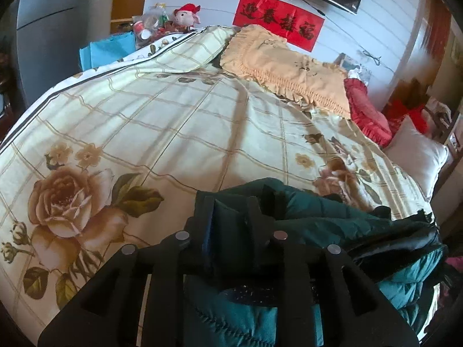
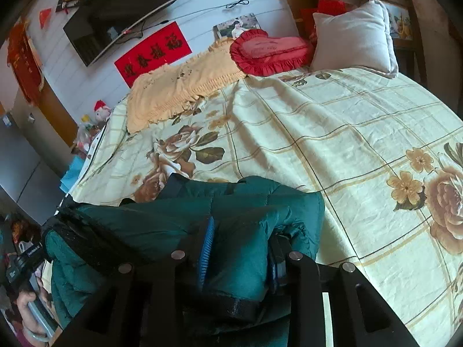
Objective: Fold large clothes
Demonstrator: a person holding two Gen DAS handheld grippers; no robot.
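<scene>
A dark green puffer jacket [image 1: 332, 217] lies bunched at the near edge of the bed, on a cream floral quilt [image 1: 173, 130]. In the left wrist view my left gripper [image 1: 231, 217] has a fold of the jacket filling the gap between its fingers. In the right wrist view the jacket [image 2: 173, 211] spreads to the left, and my right gripper [image 2: 240, 248] clamps a puffy fold between its blue pads [image 2: 207, 248]. Both grippers point down at the jacket's near side. The jacket's lower part is hidden under the gripper bodies.
A peach ruffled pillow [image 1: 283, 69], a red heart cushion [image 1: 364, 112] and a white pillow [image 1: 416, 156] lie at the bed's far end. A plush toy [image 1: 186, 14] and clutter sit past the far left corner. A hand [image 2: 29, 312] shows at bottom left.
</scene>
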